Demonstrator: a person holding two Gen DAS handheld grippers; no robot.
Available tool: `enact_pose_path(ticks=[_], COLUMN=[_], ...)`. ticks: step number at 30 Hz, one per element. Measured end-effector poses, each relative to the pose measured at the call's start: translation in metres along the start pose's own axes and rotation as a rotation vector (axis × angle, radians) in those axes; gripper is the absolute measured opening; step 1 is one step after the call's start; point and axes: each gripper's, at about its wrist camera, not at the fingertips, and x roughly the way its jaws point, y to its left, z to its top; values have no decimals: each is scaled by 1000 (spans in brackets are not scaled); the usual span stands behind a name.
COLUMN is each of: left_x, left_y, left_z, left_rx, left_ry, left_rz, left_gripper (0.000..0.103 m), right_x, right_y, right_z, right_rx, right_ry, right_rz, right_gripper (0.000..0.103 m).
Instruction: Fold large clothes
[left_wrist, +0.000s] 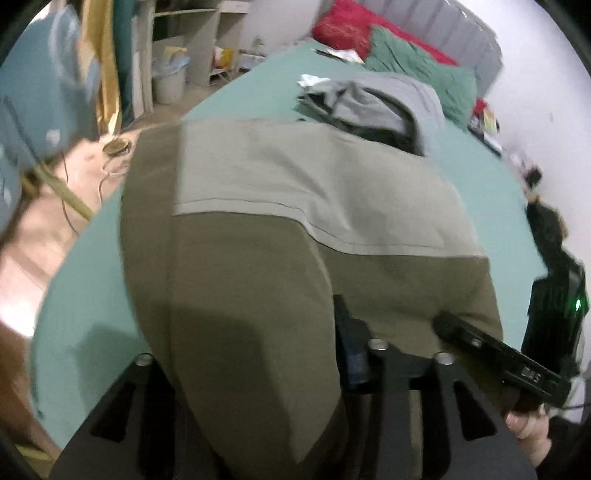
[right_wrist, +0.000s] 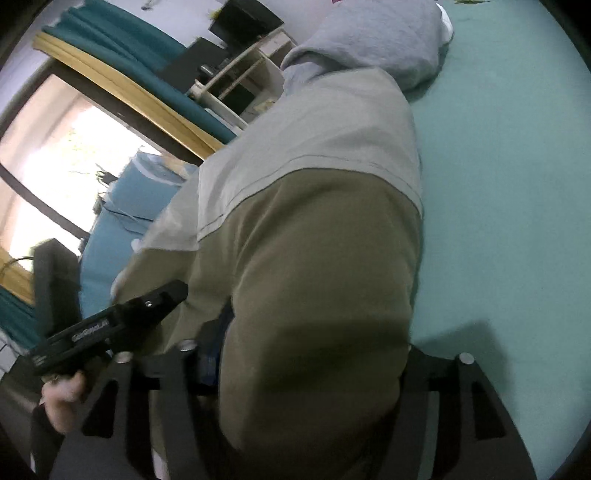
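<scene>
An olive and pale grey garment (left_wrist: 280, 229) hangs over my left gripper (left_wrist: 295, 369), which is shut on its near edge; only the right finger (left_wrist: 351, 347) shows, the rest is under the cloth. The garment spreads out over the teal bed sheet (left_wrist: 92, 295). My right gripper (right_wrist: 295, 369) is shut on the same garment (right_wrist: 314, 221), its fingers mostly covered by the cloth. Each gripper shows in the other's view, the right gripper (left_wrist: 480, 343) at the lower right and the left gripper (right_wrist: 122, 317) at the lower left.
A pile of grey clothes (left_wrist: 373, 103) lies further up the bed, seen also in the right wrist view (right_wrist: 373, 40). Green (left_wrist: 424, 70) and red (left_wrist: 347, 26) pillows lie by the headboard. A shelf and bucket (left_wrist: 170, 83) stand on the floor to the left. A window (right_wrist: 55, 155) is to the left.
</scene>
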Motion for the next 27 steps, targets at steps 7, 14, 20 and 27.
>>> enact_pose_path(ticks=[7,14,20,27], left_x=[-23,-46,-77,-110], left_y=[12,7,2,-23], left_z=[-7,-34,-54,-81], left_rx=[-38,-18,-88,-62], left_ry=[-43,-29,-49,-78], left_rz=[30,170,236,291], left_gripper=[54,56,57,57], right_x=[-20,-44,-57,-87], right_y=[-9,-12,-2,-5], right_z=[-6,-22,-22,-42], right_rx=[-19,-1,-5,-44], right_ry=[27,40,71,119], right_rz=[7,-35,-63,-117], right_gripper=[80,86,87,90])
